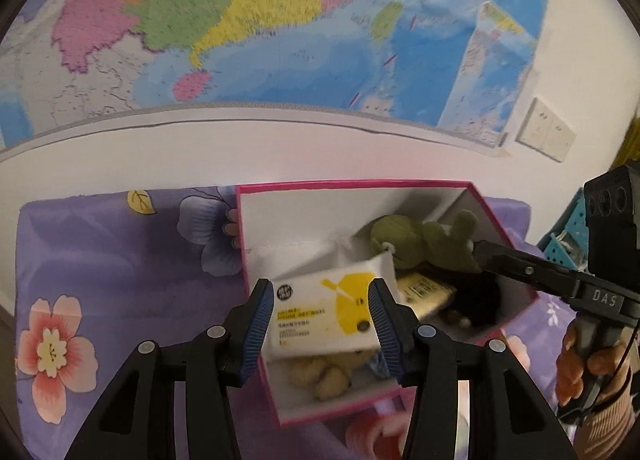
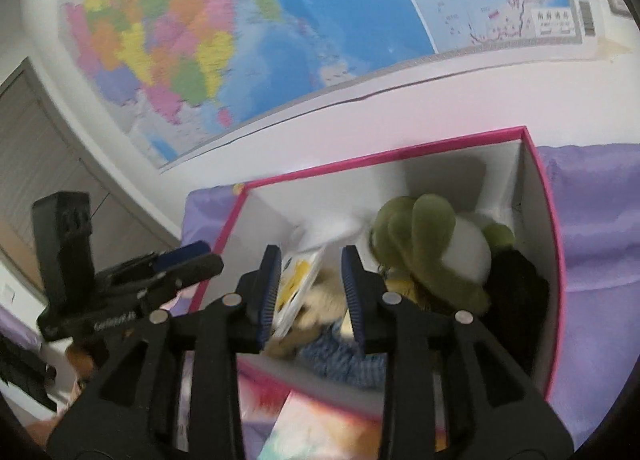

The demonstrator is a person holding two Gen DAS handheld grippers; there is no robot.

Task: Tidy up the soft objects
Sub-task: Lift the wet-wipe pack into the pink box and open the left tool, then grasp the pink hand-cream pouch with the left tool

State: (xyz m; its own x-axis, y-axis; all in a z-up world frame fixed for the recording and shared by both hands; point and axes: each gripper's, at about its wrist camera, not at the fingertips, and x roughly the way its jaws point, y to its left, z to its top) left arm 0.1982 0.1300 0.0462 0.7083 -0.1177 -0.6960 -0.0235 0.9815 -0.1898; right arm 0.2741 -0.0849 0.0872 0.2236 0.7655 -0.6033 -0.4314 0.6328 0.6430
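A pink box (image 1: 360,184) with white inner walls stands on a purple flowered cloth (image 1: 120,260). Inside lie a white and yellow tissue pack (image 1: 324,312), a beige plush (image 1: 320,376), a green plush (image 1: 416,240), a yellow packet (image 1: 424,292) and something black (image 1: 480,296). My left gripper (image 1: 322,324) hovers over the box's near left corner, open, with the tissue pack showing between its fingers below. The right gripper (image 1: 480,250) reaches in beside the green plush. In the right wrist view my right gripper (image 2: 312,288) is open above the tissue pack (image 2: 296,284) and the beige plush (image 2: 320,300), with the green plush (image 2: 424,252) to its right.
A large coloured map (image 1: 260,20) covers the white wall behind the box, with a wall switch (image 1: 548,132) to its right. A teal perforated rack (image 1: 568,236) stands at the right. A hand (image 1: 576,360) holds the right gripper's handle. A grey door (image 2: 32,148) is at the left.
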